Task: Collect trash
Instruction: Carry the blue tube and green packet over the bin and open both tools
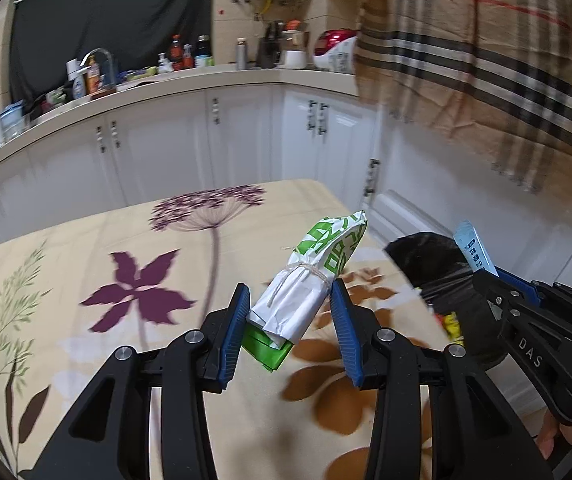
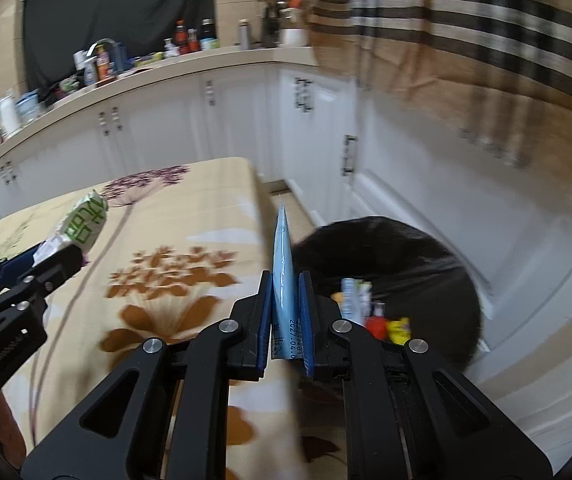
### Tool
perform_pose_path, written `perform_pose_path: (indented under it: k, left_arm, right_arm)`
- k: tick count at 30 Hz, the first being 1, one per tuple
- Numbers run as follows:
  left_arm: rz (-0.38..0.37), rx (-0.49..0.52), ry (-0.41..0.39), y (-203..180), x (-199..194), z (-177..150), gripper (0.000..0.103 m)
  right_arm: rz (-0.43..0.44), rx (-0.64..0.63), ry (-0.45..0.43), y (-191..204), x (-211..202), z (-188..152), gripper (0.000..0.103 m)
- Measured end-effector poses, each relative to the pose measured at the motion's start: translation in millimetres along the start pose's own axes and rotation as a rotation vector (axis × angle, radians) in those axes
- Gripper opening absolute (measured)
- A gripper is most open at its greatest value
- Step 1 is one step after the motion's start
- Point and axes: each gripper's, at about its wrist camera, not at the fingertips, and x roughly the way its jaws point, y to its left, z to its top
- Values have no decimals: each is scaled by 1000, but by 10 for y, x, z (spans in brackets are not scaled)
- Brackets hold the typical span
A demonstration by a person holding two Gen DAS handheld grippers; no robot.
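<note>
My left gripper is shut on a white and green paper packet tied with string and holds it above the flowered table. The packet also shows in the right wrist view. My right gripper is shut on a thin light blue sachet, held upright near the table's right edge. The sachet sticks up from the right gripper in the left wrist view. A black trash bag stands open just right of the table, with several wrappers and a red bottle inside.
White kitchen cabinets run behind the table under a counter crowded with bottles and a faucet. A plaid cloth hangs at the upper right above the bag. A white door panel is behind the bag.
</note>
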Motion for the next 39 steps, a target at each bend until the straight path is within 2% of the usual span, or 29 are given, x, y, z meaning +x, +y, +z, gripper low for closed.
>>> perform_pose_path:
  k: [7, 17, 39]
  left_arm:
    - [-61, 45, -20, -394, 112, 96, 42]
    - [-111, 82, -28, -824, 382, 228, 42]
    - [-113, 143, 25, -1193, 828, 279, 42]
  right_arm:
    - [-81, 52, -10, -404, 16, -11, 13]
    - [-170, 62, -25, -662, 154, 42, 13]
    - [-216, 105, -38, -976, 312, 95, 13]
